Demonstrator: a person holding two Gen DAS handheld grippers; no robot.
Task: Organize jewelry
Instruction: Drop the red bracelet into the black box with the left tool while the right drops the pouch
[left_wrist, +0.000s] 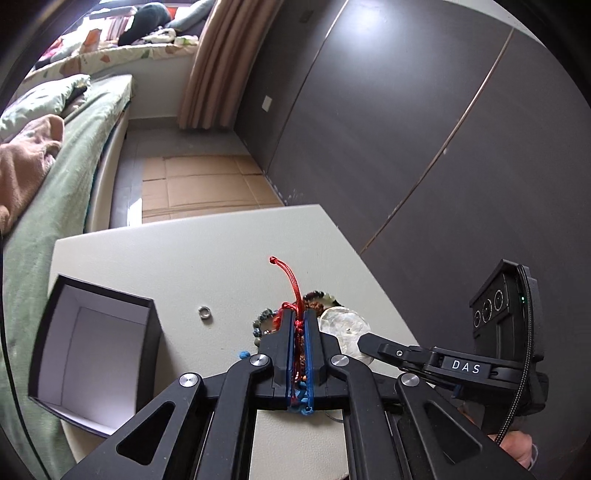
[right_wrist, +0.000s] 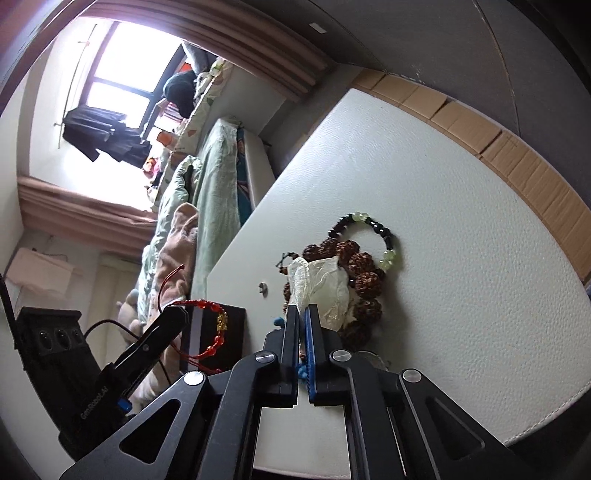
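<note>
- Left tool (left_wrist: 300, 319) is clamping shut on the red cord bracelet (right_wrist: 216, 328); jaws nearly touching, red & blue cord squeezed between the pads, loose red tail sticking up past the tips. In the right wrist view the bracelet's red beads and gold charm are hanging below that tool, off the table.
- Right tool (right_wrist: 302, 314) is closing to a thin slit w/ a clear plastic bag (right_wrist: 321, 288) crumpled at its tips; looks like it's pinching the bag's edge, though I can't fully confirm the grip. Bits of blue cord are showing low between its pads too.
- Just beyond both tools, the rest of the jewelry is lying in a heap on the white table (left_wrist: 207, 243): a brown seed-bead bracelet (right_wrist: 360, 269) partly under the bag, and a black & pale-green bead bracelet (right_wrist: 373, 227) touching it on the far side.
- A small silver ring (left_wrist: 204, 314) is sitting alone on the table, between the heap and the box.
- Key relation: the open black box (left_wrist: 92, 354) is lying to the left of the left tool, opening facing up, near the table edge. Left hand is much nearer, so I'd judge the bracelet is heading sideways-left, then down into the box; the hanging loop runs vertical, so it should drop in end first.
- Far: bed and curtain behind.
</note>
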